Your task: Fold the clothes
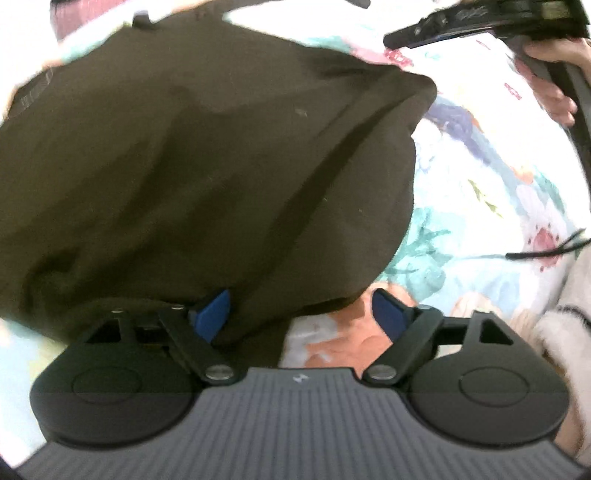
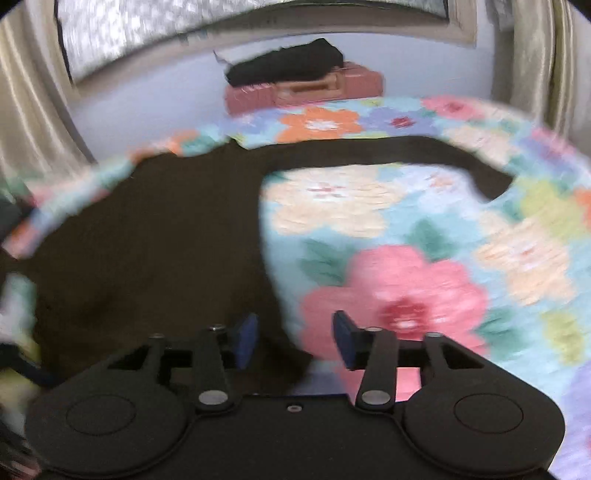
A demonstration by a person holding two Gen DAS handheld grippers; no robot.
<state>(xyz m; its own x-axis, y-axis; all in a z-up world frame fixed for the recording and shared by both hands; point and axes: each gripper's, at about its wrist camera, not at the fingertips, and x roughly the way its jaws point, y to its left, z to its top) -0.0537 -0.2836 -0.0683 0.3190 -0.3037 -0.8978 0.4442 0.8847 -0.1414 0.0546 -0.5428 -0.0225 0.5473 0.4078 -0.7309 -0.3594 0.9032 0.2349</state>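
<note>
A dark brown garment (image 1: 192, 155) lies across a floral bedspread (image 2: 424, 236) as the left gripper (image 1: 301, 314) and right gripper (image 2: 295, 338) hover, jaws apart, gripping nothing.

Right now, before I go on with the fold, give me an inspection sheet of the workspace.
Surface: floral bedspread, bare on the right.
Job's things: dark garment spread on it, one long sleeve stretched along the far edge.
Clutter: black bundle on a pink box past the bed.
Grippers: left tongs open, garment edge between them, pads not pressing; right tongs open over the garment's edge.
Cables: thin black cord at right.
Surroundings: curtains, window, pale wall.
</note>
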